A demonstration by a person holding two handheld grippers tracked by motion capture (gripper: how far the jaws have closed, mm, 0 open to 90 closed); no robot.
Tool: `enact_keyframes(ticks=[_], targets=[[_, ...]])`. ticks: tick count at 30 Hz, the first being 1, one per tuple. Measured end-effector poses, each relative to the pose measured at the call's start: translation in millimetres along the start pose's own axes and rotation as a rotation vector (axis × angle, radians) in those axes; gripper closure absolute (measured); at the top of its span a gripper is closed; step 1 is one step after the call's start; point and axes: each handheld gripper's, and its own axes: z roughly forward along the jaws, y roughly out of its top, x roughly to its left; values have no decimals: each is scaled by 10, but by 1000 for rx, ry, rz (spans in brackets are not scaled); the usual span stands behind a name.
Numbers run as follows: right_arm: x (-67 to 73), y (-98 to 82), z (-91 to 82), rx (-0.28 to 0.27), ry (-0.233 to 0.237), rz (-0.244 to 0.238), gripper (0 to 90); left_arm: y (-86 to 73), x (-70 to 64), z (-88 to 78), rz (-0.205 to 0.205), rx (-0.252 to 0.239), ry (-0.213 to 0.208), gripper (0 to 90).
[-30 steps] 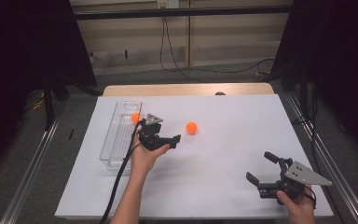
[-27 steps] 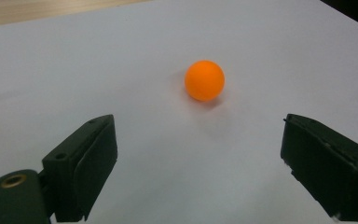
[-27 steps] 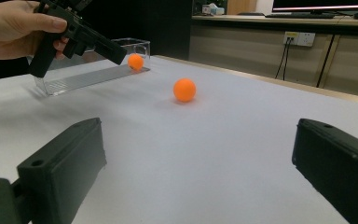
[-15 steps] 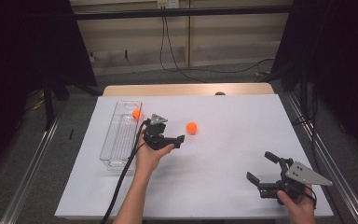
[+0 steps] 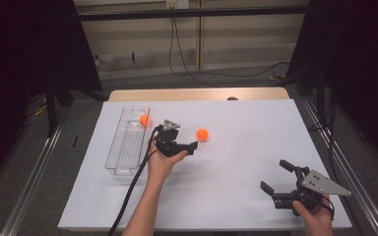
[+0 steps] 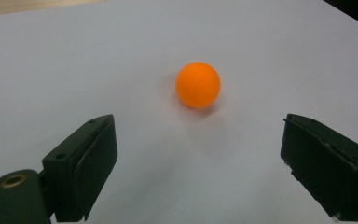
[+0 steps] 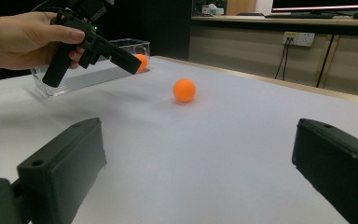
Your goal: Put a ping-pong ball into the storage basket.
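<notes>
An orange ball [image 5: 202, 134] [image 6: 198, 85] [image 7: 184, 90] lies loose on the white table sheet [image 5: 236, 147]. A second orange ball [image 5: 144, 120] [image 7: 141, 61] sits in the far end of a clear plastic tray [image 5: 127, 142] [image 7: 74, 77]. My left gripper [image 5: 183, 143] [image 6: 196, 163] hovers just short of the loose ball, pointing at it, open and empty. Near the table's front right corner my right gripper [image 5: 277, 177] [image 7: 200, 172] stands open with nothing between its jaws.
The long clear tray lies at the table's left side. A black cable [image 5: 133, 191] trails from the left gripper toward the front edge. Beyond the table's far wooden edge [image 5: 197, 94] are a floor with cables and dark frames.
My left gripper has shifted a little to the right, closer to the loose ball. The right gripper has kept still.
</notes>
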Motion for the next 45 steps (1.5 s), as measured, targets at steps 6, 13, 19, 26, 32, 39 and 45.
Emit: enact_keyframes(ticks=[6, 13, 19, 26, 32, 39, 45], targets=[[1, 0, -1, -1, 0, 0, 21, 0, -2, 53, -8, 5, 6, 110], [4, 2, -2, -2, 0, 2, 21, -2, -4, 137, -14, 10, 11, 109], [4, 2, -3, -2, 0, 2, 21, 7, -25, 183, -11, 5, 8, 109], [4, 1, -4, -2, 0, 4, 21, 14, -31, 256, -15, 0, -5, 107], [10, 1, -4, -1, 0, 1, 21, 16, -38, 303, -8, 17, -2, 105], [9, 1, -3, -1, 1, 1, 21, 28, -50, 339, -12, 17, -2, 104], [8, 0, -2, 0, 2, -1, 21, 39, -60, 382, -14, 19, -4, 103]])
